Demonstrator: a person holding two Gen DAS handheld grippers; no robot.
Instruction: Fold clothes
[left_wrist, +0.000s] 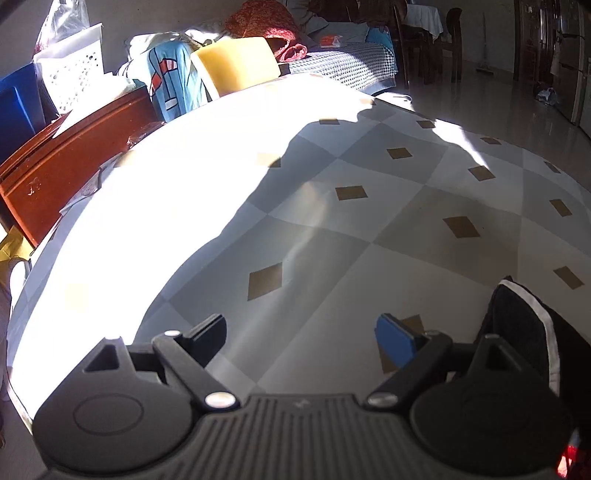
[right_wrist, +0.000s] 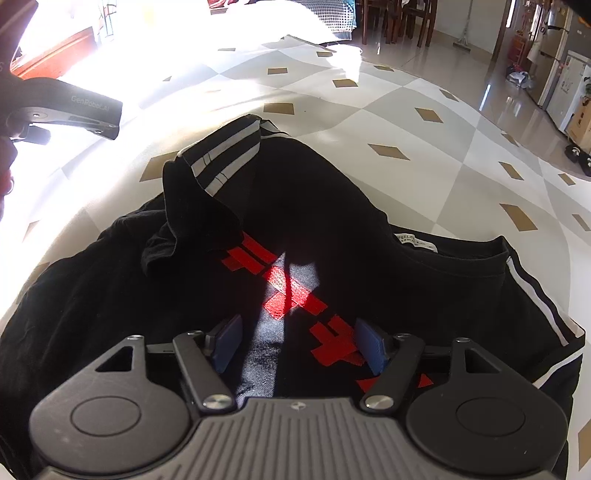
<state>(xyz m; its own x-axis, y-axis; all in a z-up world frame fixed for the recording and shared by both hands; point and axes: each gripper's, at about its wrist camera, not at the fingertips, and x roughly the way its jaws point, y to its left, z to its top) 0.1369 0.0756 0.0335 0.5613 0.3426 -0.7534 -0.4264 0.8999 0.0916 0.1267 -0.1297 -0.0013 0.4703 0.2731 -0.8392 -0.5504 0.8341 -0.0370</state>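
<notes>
Folding is partly under way, as we judge it: the black shirt (right_wrist: 332, 229) lies on the bench (right_wrist: 424, 96), which wears a cloth of pale diamonds with small tan squares. One striped sleeve (right_wrist: 221, 162) is already turned in over the body, its white bands lying toward the far left of the garment. The collar with its label sits on the right, and the other striped sleeve (right_wrist: 546, 317) is not yet folded, running off toward the near right edge. Red printed letters show across the chest, lit by a patch of sun.

Our right gripper (right_wrist: 295, 347) hovers low over the chest print, its jaws wide apart with nothing between them. Whether the blue pads touch the cloth we cannot tell. Our left gripper (left_wrist: 301, 336) is off to the left of the shirt, over bare bench, jaws likewise wide and empty; in its own view only a striped edge of the shirt (left_wrist: 528, 325) shows at the near right.

Next, we think, the unfolded sleeve on the right needs turning in to match the first. That calls for closing on its hem and carrying it across without dragging the body, while the other gripper steadies the shirt.
</notes>
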